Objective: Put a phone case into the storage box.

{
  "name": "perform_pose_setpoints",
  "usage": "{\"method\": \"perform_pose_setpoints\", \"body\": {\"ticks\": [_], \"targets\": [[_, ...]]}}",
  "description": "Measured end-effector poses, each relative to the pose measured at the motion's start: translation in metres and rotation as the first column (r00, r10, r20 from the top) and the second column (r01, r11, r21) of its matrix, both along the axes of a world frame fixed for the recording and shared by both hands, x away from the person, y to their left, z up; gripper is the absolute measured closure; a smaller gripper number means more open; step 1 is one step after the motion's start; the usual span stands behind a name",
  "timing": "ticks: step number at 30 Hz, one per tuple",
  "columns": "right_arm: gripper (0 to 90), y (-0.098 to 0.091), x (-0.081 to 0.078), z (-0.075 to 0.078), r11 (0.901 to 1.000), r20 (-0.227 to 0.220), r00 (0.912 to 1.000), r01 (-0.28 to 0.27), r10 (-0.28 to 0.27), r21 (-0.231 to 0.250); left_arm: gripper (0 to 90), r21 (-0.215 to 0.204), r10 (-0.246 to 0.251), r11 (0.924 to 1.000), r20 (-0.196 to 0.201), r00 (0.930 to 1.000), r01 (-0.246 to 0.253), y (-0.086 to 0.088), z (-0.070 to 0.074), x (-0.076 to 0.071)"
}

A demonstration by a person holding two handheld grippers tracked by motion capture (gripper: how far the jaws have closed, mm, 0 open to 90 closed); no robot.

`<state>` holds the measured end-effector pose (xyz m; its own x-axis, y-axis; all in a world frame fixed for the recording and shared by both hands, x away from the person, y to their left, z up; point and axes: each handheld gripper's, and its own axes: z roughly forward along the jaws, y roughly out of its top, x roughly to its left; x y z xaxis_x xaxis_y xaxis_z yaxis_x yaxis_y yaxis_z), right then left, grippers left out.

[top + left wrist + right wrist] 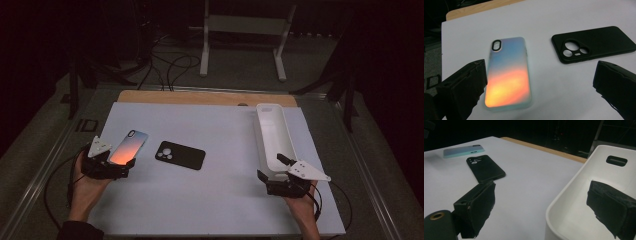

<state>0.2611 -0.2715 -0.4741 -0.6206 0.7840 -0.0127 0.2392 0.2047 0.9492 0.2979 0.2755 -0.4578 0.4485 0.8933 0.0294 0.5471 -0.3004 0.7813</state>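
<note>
From the high view, a white sheet (220, 200) covers the table, with a strip of pale wood (200, 97) showing along its far edge. The left gripper (122, 162) sits at the near left, just at the near end of a gradient phone case (129, 146), a flat rounded rectangle fading from blue to orange. Just to its right, apart from it, lies a matte black phone case (181, 155) with round camera cutouts. At the right stands a long, narrow white plastic bin (272, 137) with smooth rounded corners; the right gripper (280, 165) sits at its near end. The dim light makes the gripper bodies hard to read here.

In the left gripper view, the two black padded jaws stand wide apart. The gradient phone case lies flat between them, close against the left jaw, its oval lens hole at the far end. The black phone case is beyond the right jaw, its far end cut off.

In the right gripper view, the jaws are spread, one outside the bin's near wall and one inside, straddling the rim without pinching it. The bin's far wall has an oblong handle slot (616, 160).
</note>
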Motion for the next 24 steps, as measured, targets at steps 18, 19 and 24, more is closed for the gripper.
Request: {"method": "perform_pose_setpoints", "body": {"ticks": [18,19,24], "targets": [[8.1,0.000,0.000,0.000,1.0000,-0.004,1.0000,0.004,-0.004,-0.001,0.0,0.039,0.011,0.9992,-0.090,0.9959,-0.008,0.004,-0.017,0.030],[8.1,0.000,0.000,0.000,1.0000,-0.004,1.0000,0.004,-0.004,-0.002,0.0,0.042,0.011,0.9991,-0.094,0.9955,-0.007,0.004,-0.018,0.031],[8.1,0.000,0.000,0.000,1.0000,-0.004,1.0000,0.005,-0.005,-0.001,0.0,0.050,0.013,0.9987,-0.114,0.9935,-0.007,0.004,-0.021,0.038]]}}
